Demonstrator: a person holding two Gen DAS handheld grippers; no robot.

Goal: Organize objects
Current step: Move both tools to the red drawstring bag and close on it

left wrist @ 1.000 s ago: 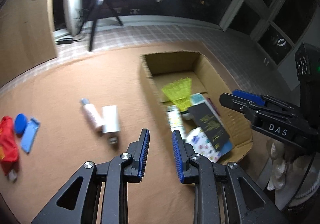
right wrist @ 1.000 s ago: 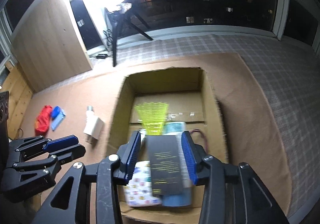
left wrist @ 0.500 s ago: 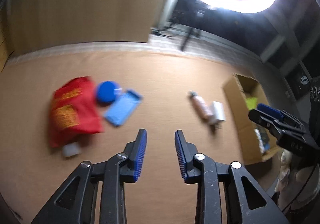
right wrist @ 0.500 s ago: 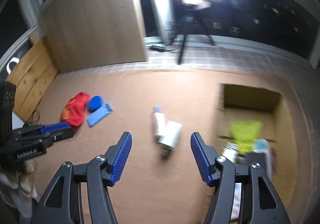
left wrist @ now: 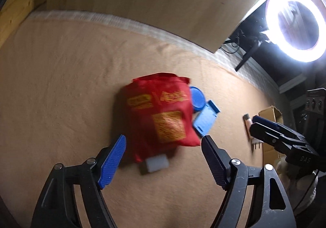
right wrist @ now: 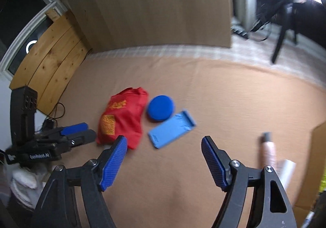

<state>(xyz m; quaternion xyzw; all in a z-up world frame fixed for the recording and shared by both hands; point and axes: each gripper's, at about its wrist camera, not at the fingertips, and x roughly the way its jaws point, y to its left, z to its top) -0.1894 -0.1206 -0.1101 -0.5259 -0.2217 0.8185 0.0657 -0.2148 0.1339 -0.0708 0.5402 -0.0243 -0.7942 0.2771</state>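
A red packet (left wrist: 161,114) with yellow print lies on the tan mat, straight ahead of my open, empty left gripper (left wrist: 164,158). A small grey block (left wrist: 155,164) lies at the packet's near edge. A dark blue disc (left wrist: 196,98) and a light blue flat case (left wrist: 205,120) lie to its right. In the right wrist view the red packet (right wrist: 122,118), the disc (right wrist: 161,107) and the case (right wrist: 172,129) lie ahead of my open, empty right gripper (right wrist: 164,163). The left gripper (right wrist: 77,132) shows there beside the packet.
A cardboard box (left wrist: 271,114) stands at the far right, its edge in the right wrist view (right wrist: 317,146). A pinkish tube (right wrist: 269,150) and a white box (right wrist: 287,169) lie by it. A wooden board (right wrist: 146,3), ring light (left wrist: 295,26) and tripod stand behind.
Both grippers have swung left from the cardboard box to the red packet and blue items. The left gripper's jaws have opened wide. The right gripper let go of the black card a second ago.
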